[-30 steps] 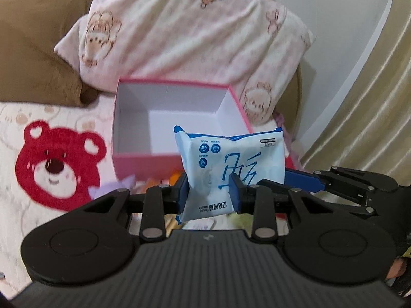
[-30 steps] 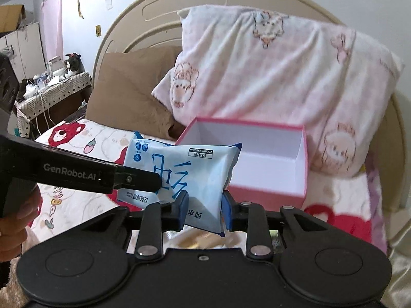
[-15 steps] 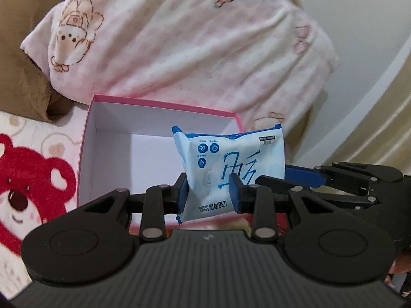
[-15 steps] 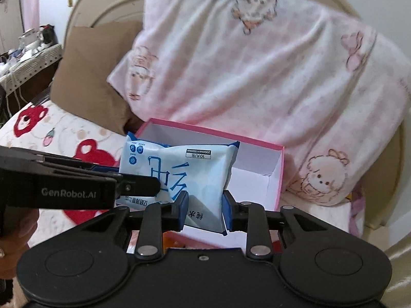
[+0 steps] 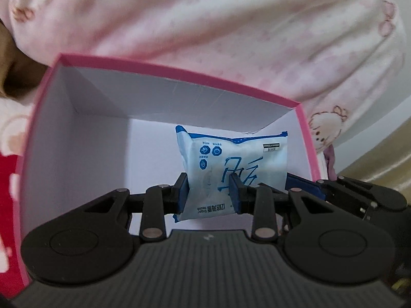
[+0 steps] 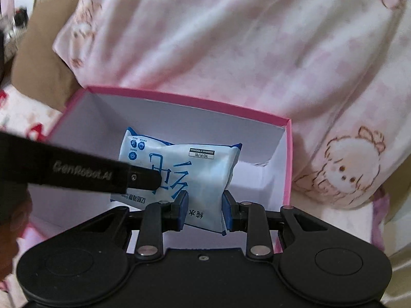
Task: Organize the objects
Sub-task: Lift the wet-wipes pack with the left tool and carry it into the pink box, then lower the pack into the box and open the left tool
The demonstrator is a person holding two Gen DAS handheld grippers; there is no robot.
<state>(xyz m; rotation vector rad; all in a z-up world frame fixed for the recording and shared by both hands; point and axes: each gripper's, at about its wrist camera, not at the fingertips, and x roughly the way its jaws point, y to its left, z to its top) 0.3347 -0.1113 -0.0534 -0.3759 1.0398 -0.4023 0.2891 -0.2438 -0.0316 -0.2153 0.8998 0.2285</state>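
Plainly, what matters for the coming move is how the wipes packet hangs against the pink box beneath it. Starting at the left, the left gripper has its blue pads closed on the packet's lower left part, pinching the soft film so that it bulges above the jaws. The packet stands roughly upright between the two tools, its long axis running across from left to right, its sealed top edge towards the box's far wall. In the right wrist view the same packet is clamped near its lower right corner by the right gripper, jaws closed on it as well, while the left tool's black finger crosses in front of the packet's left half. Both tools hold it alike, so neither hand is clearly nearer. The packet sits within the box's rim as seen from either camera, over the white floor towards the right-hand wall; whether its bottom edge touches the floor cannot be told. Behind the box lies the pink patterned pillow. I judge that releasing it calls for both jaws to part together, so that it drops flat.
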